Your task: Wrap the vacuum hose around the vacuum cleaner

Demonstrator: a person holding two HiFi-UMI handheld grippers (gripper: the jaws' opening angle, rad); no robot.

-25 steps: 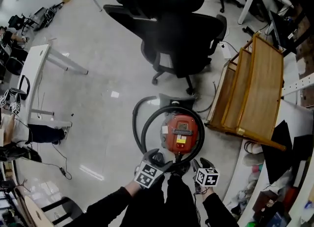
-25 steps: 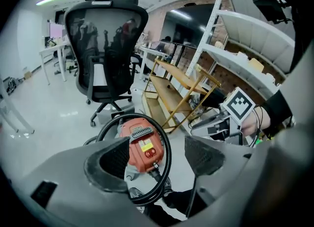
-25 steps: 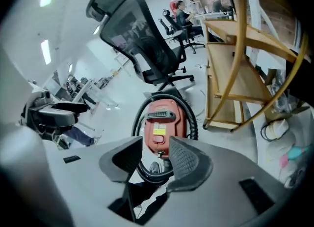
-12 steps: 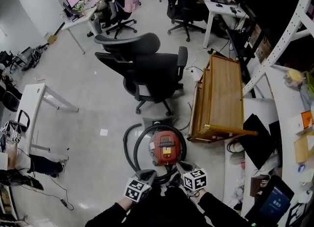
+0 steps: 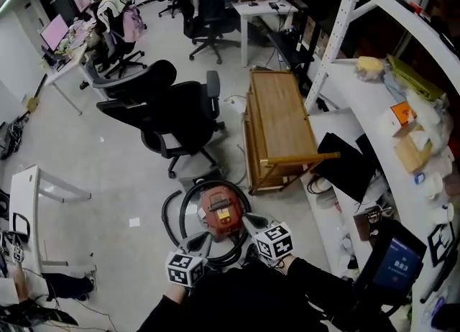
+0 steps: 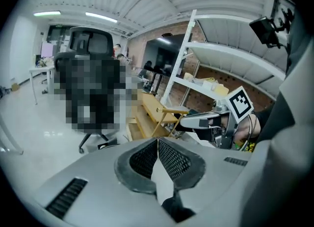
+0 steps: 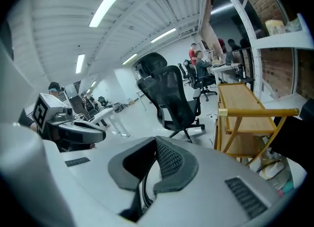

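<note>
Left gripper (image 5: 195, 241) is low in the head view, held out in front of the person, its jaws pressed together with nothing between them; the left gripper view shows the two meshed pads (image 6: 169, 158) meeting along one line. Right gripper (image 5: 251, 221) is just beside it on the other side, jaws also closed and empty, as the right gripper view shows. Both point down toward the vacuum cleaner (image 5: 219, 210), a small red canister that stands on the pale floor (image 5: 122, 180) right in front of the person. The black hose (image 5: 182, 213) lies in a loop round the red body, with a second curve of hose bulging out on the left side. Neither gripper is holding the hose; whether their tips touch it cannot be told.

Behind the vacuum cleaner stands a black office chair (image 5: 175, 111), and to the right of it a wooden cart (image 5: 276, 118) with slatted sides. A long white shelf (image 5: 374, 100) runs down the right edge, loaded with boxes and small items. At the far left is a white table (image 5: 27, 192). Farther back, people sit at desks (image 5: 248, 3) among more chairs
</note>
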